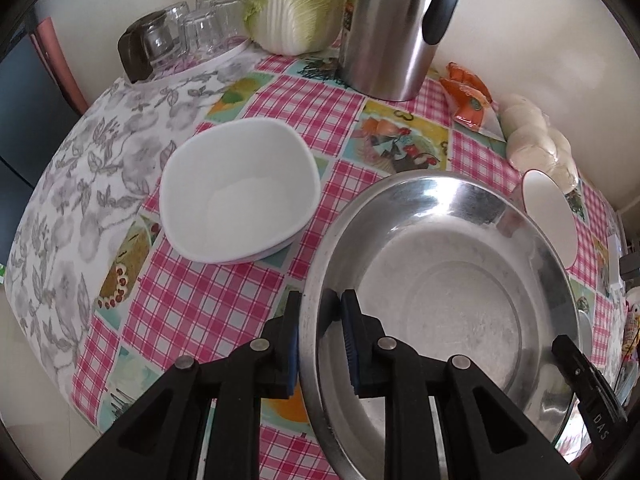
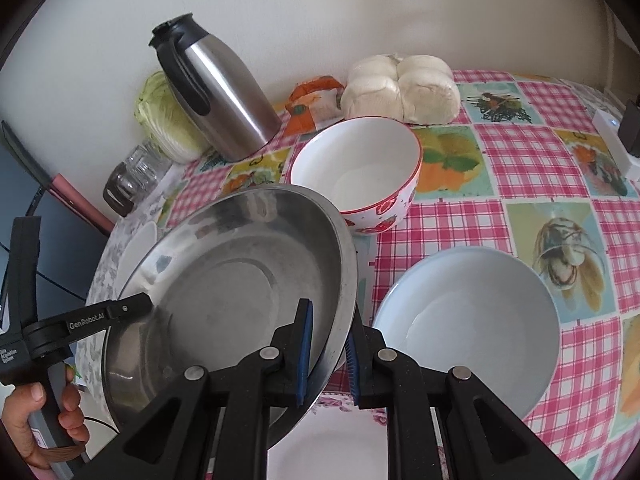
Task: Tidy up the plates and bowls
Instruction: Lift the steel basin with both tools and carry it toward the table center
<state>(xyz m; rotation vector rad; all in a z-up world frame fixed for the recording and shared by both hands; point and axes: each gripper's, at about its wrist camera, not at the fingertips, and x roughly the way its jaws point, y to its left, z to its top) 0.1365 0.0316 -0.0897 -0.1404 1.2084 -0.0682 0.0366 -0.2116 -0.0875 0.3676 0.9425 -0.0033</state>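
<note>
Steel basin (image 1: 440,300): large, round, shallow, polished inside; held tilted over the table (image 1: 224,304), carried at two opposite points of its rim

Left gripper (image 1: 320,336): black frame, blue pads; clamped on the basin's rim, one pad inside the wall and one outside. In the right wrist view it is seen at the basin's far left edge (image 2: 132,308), its handle gripped by a hand (image 2: 44,420)

Right gripper (image 2: 329,354): same make; closed on the opposite rim, the metal edge pinched between the blue pads. Its tip is seen at the lower right of the left wrist view (image 1: 568,354)

Square white bowl (image 1: 240,192): set on the checked cloth, beside the basin, apart from it

Strawberry bowl (image 2: 360,172): white inside, red rim, fruit pattern outside; placed behind the basin, partly hidden by its raised edge

Pale blue plate (image 2: 468,328): deep, empty, laid on the cloth just right of the right gripper

Thermos jug (image 2: 216,92): steel with black handle and lid, stood near the wall

Cabbage (image 1: 296,4): leaned at the wall beside the jug

Upturned glasses (image 1: 192,28): grouped at the table's far corner

Orange packet (image 1: 466,96) and bagged white buns (image 2: 400,90): placed along the wall
</note>
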